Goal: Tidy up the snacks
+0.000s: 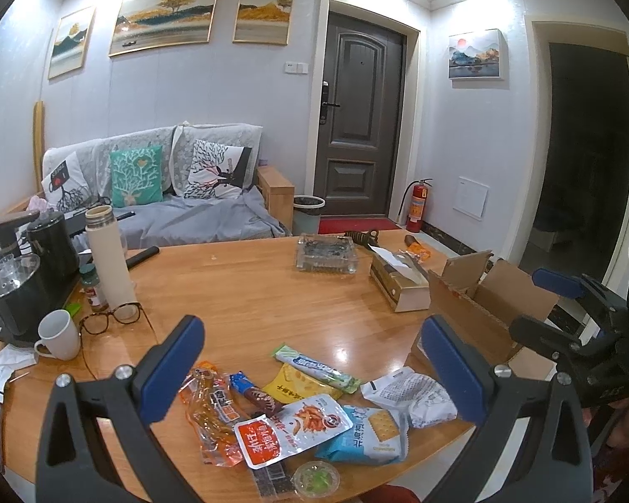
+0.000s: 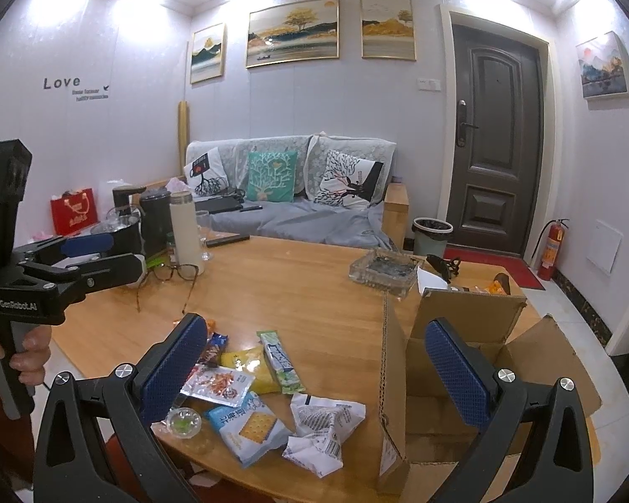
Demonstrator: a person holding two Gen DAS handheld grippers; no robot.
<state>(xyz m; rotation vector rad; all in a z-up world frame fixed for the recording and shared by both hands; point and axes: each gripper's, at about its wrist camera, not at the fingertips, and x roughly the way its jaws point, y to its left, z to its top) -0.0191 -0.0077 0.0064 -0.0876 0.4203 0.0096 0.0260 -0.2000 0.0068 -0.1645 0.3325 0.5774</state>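
Several snack packets lie in a heap on the wooden table's near edge: an orange-and-white packet (image 1: 291, 429), a blue cracker packet (image 1: 367, 434) (image 2: 251, 427), a crumpled white packet (image 1: 411, 396) (image 2: 323, 423), a green-and-white stick (image 1: 316, 366) (image 2: 281, 360), a yellow packet (image 2: 249, 366) and a clear jelly cup (image 1: 316, 478) (image 2: 184, 421). An open cardboard box (image 1: 482, 314) (image 2: 461, 360) stands to their right. My left gripper (image 1: 314, 373) is open and empty above the heap. My right gripper (image 2: 314, 373) is open and empty, between the heap and the box.
The wooden table (image 1: 247, 293) also holds a glass ashtray (image 1: 327, 253), a tissue box (image 1: 398, 283), glasses (image 1: 111, 318), a white mug (image 1: 58, 335), a white flask (image 1: 109, 251) and kettles (image 1: 50, 243). A sofa (image 1: 167, 193) stands behind.
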